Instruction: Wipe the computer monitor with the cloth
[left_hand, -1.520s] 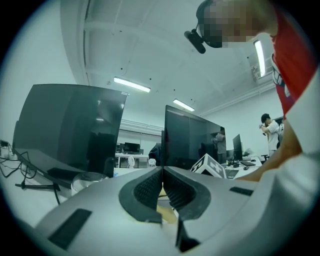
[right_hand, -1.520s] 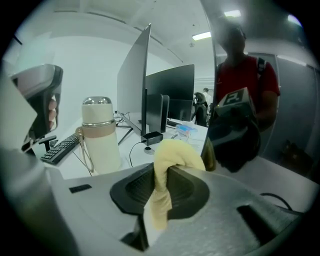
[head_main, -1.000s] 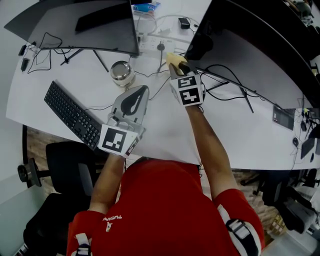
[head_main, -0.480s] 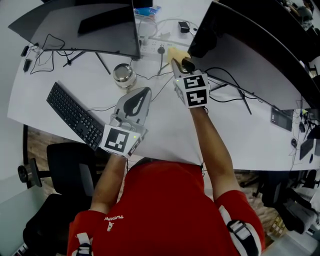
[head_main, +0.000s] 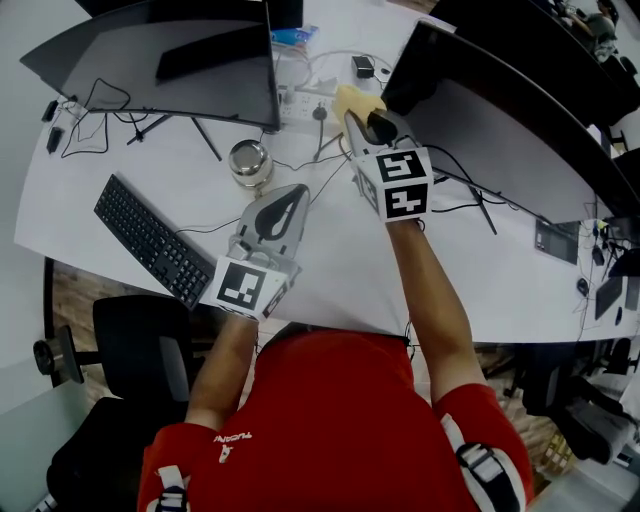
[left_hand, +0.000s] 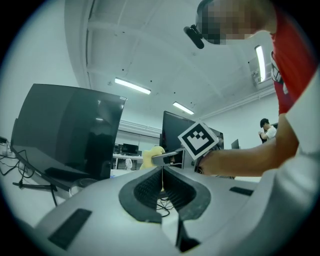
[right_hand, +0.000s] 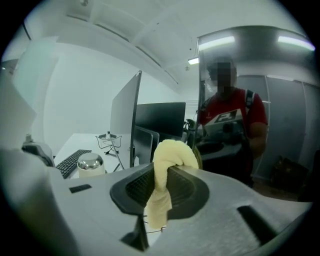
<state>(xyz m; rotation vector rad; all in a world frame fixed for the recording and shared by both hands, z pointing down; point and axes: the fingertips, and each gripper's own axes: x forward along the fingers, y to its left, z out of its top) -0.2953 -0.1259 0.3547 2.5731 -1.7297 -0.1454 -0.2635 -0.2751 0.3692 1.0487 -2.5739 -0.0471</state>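
My right gripper (head_main: 360, 112) is shut on a pale yellow cloth (head_main: 353, 99), held up at the lower left corner of the right-hand dark monitor (head_main: 510, 110). In the right gripper view the cloth (right_hand: 169, 159) bulges from between the jaws and hangs below them, right in front of the glossy monitor screen (right_hand: 250, 110) that mirrors the person. My left gripper (head_main: 283, 205) hovers over the white desk (head_main: 330, 260), jaws closed with nothing between them. From the left gripper view the right gripper's marker cube (left_hand: 199, 140) and the cloth (left_hand: 152, 155) show ahead.
A second dark monitor (head_main: 170, 60) stands at the back left. A black keyboard (head_main: 150, 240) lies at the left, a round metal cup (head_main: 248, 160) behind the left gripper. Cables and a power strip (head_main: 300, 95) run between the monitors. An office chair (head_main: 130, 340) is below left.
My right gripper has carried the cloth farther from the body, up to the right monitor's corner. The left gripper has stayed about where it was.
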